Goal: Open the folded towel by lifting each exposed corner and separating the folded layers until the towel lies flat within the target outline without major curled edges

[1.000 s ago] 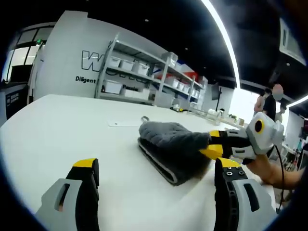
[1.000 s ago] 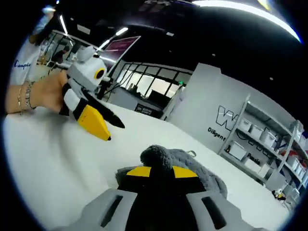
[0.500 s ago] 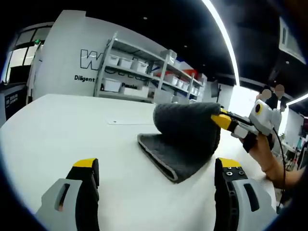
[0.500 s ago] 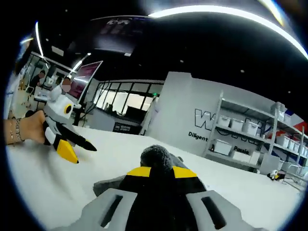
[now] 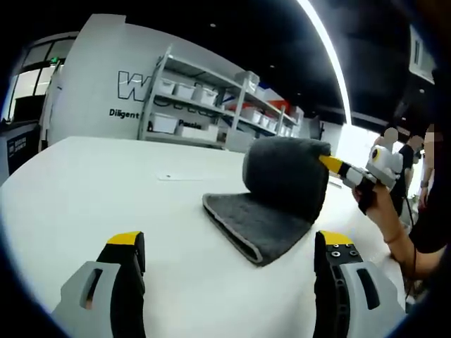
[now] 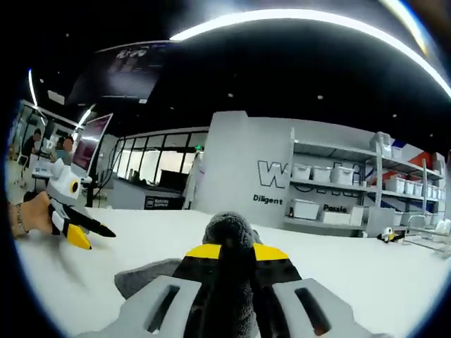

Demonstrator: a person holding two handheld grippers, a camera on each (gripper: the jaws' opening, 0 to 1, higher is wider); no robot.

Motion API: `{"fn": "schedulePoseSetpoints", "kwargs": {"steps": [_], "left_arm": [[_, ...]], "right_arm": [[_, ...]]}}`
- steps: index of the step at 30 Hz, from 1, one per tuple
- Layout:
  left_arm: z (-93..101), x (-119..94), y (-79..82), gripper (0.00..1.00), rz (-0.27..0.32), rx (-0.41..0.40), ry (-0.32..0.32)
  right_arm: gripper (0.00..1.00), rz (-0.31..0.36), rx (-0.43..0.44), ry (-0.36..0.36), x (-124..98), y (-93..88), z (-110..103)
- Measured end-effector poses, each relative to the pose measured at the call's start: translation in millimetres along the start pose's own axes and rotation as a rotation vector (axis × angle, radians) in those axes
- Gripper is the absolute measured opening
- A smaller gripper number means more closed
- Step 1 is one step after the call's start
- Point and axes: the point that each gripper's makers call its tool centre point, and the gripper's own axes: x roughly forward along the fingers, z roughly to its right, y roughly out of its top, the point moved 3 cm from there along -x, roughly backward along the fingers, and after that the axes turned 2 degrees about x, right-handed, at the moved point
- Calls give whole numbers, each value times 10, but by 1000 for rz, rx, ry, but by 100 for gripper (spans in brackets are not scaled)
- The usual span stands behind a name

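Dark grey towel [image 5: 271,204], seemingly plain

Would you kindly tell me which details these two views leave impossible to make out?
- Left gripper view: the far side of the towel is hidden behind its lifted layer, so the remaining folds cannot be counted.
- Left gripper view: any target outline on the table is too faint to tell.
- Right gripper view: the right gripper blocks the pinched towel edge, so which corner it holds is unclear.
- Right gripper view: the left gripper is too small to judge its jaws.
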Motion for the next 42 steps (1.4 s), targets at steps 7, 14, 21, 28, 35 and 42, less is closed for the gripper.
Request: {"fn": "schedulePoseSetpoints", "kwargs": {"steps": [7, 14, 21, 28, 35, 42], "left_arm": [[-29, 21, 16, 98, -5, 1, -1], [-40, 23, 38, 98, -3, 1, -3], [-16, 13, 37, 98, 0, 0, -5], [-1, -1, 23, 98, -1, -1, -5], [3, -6, 2, 98, -8, -2, -6], [2, 6, 8, 98, -9, -4, -10]], "right_arm": [[9, -16, 27, -77, -79, -67, 206], [10, -34, 24, -154, -157, -109, 349], [10, -78, 98, -227, -257, -274, 516], [10, -76, 182, -273, -349, -341, 697], [10, -97, 289, -302, -407, -480, 857], [10, -122, 347, -357, -517, -596, 973]]}}
